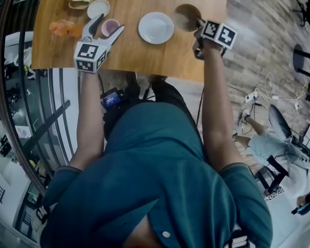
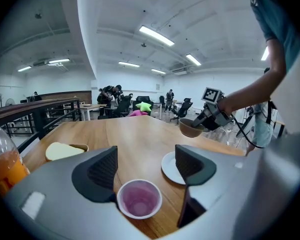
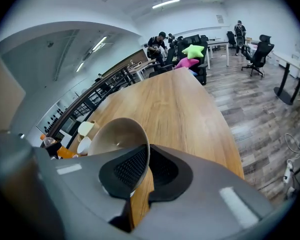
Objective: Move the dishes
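Wood, pale and wide: the table [image 1: 144,56] bears all the dishes. Toward its right side the right gripper [image 1: 199,22] is closed on the rim of the brown bowl [image 1: 187,17]. The right gripper view shows that pinch plainly, one ribbed pad inside the bowl [image 3: 115,139] and one outside, with the bowl tipped on its side. The left gripper [image 1: 109,25] stands wide open, its jaws spread on either side of the pink cup [image 1: 110,28]. Whether either jaw touches the cup cannot be told. The cup stands upright on the table.

The left gripper view adds what the head view does not: the bowl [image 2: 191,128] is held clear above the tabletop, tilted, past the white plate [image 2: 171,168]. The head view alone shows the layout. The plate [image 1: 156,27] lies between cup and bowl, apart from both. A small white bowl [image 1: 98,8] sits just beyond the cup, and an orange bottle [image 1: 64,29] is to the left.
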`<action>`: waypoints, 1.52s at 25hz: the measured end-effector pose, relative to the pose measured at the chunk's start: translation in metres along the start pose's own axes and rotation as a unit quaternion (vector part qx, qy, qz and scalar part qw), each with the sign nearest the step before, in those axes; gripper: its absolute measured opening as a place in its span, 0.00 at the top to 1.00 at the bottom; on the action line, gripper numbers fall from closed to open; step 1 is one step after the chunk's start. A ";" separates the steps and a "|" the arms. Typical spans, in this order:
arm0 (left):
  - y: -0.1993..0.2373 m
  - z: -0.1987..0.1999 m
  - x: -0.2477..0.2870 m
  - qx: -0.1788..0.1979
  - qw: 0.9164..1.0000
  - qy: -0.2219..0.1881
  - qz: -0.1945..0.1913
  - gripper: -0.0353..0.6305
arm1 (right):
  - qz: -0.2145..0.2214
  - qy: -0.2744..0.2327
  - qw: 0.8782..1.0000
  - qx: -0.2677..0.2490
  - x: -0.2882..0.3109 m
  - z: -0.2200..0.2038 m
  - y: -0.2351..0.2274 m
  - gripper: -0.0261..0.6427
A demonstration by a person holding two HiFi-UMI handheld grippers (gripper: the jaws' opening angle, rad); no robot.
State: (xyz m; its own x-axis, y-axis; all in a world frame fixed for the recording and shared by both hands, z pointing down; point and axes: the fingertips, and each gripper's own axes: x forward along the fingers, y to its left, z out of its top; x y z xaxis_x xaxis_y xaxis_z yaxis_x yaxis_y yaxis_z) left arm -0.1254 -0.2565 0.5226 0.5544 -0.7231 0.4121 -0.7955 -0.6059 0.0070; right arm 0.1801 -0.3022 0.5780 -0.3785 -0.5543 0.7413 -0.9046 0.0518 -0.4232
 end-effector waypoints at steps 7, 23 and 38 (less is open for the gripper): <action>-0.010 0.005 0.007 0.004 1.000 0.000 0.006 0.42 | -0.017 0.001 1.000 0.012 -0.006 0.005 -0.039 0.92; -0.028 0.003 0.011 0.009 1.000 0.005 0.018 0.42 | -0.052 0.034 0.997 0.045 -0.002 -0.026 -0.113 0.92; -0.039 0.013 -0.008 0.023 0.999 -0.007 0.030 0.42 | -0.072 0.070 0.993 0.068 0.009 -0.063 -0.133 0.92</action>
State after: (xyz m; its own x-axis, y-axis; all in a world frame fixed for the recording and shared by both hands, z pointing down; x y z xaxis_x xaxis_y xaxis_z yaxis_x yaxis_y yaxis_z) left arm -0.0958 -0.2318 0.5071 0.5088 -0.7631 0.3985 -0.8156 -0.5754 -0.0606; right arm 0.2846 -0.2618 0.6735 -0.2801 -0.4272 0.8597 -0.9198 -0.1369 -0.3677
